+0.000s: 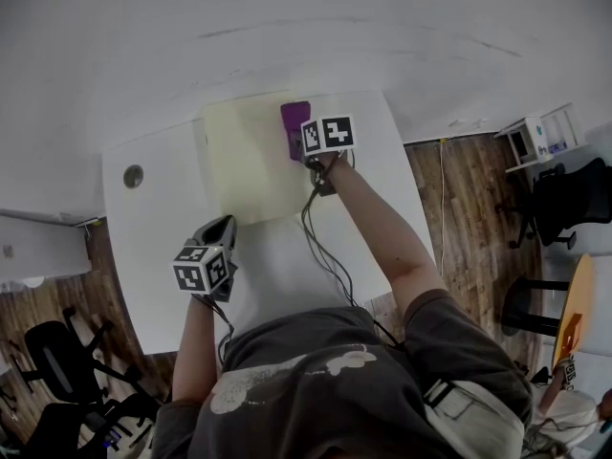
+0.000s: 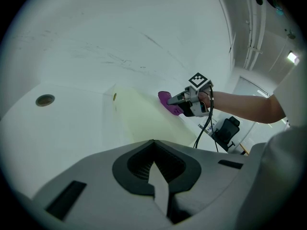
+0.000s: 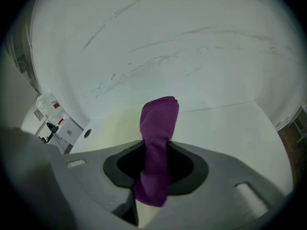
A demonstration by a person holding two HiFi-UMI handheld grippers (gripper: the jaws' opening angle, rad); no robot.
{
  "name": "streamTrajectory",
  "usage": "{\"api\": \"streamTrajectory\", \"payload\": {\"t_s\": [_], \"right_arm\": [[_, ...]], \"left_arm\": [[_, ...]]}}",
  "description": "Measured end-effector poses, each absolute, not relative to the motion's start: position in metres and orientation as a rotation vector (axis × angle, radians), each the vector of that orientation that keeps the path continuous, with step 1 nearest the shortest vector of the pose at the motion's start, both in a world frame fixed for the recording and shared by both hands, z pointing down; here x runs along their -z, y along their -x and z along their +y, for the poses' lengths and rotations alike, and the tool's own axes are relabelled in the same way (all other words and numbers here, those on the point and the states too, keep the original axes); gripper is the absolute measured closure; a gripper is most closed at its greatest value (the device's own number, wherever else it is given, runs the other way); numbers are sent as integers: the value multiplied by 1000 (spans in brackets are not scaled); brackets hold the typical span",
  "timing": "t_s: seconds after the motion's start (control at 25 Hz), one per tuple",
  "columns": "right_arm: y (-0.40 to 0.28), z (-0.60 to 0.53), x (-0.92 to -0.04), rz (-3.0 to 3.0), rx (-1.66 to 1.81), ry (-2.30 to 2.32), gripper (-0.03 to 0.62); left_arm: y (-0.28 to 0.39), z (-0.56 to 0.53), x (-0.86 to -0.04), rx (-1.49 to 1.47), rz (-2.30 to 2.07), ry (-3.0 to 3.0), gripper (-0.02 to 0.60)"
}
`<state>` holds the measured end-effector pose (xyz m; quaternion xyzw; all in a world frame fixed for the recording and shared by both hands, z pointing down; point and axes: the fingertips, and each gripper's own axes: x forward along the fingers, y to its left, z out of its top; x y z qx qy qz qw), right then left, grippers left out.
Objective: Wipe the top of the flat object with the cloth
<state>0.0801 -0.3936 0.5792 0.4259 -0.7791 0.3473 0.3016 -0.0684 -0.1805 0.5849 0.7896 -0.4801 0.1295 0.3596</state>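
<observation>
A pale yellow flat board (image 1: 247,163) lies at the back of the white table (image 1: 153,228). A folded purple cloth (image 1: 295,127) rests on the board's far right part. My right gripper (image 1: 306,152) is shut on the cloth, which sticks out forward from between its jaws (image 3: 158,138) and lies over the board (image 3: 117,123). My left gripper (image 1: 222,227) hovers near the board's front left corner, shut with nothing in it. From the left gripper view, the board (image 2: 144,121) stretches ahead, with the right gripper (image 2: 174,101) and cloth (image 2: 166,99) at its far end.
A round grommet hole (image 1: 133,176) sits in the table's left part. Cables (image 1: 320,247) trail from the right gripper across the table toward the person. Office chairs (image 1: 564,204) and a white shelf cart (image 1: 542,136) stand on the wooden floor to the right.
</observation>
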Motion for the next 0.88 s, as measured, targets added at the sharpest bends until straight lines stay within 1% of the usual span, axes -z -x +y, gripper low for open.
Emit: {"api": "streamTrajectory", "payload": {"t_s": [0.56,0.72,0.88], "right_arm": [[-113,-394,-574,-2016,-928,-1207,477],[-104,-385,-558,-2068,-912,-1172,477],[-78,-374,-538,-2151,-885,-1103,477]], "left_arm": [[68,-179,-584,-331,-1241,-2041,586],[68,-179,-585,-333,-1241,-2045,586],[68,-179,-584,-324,-1242,-2048,586]]}}
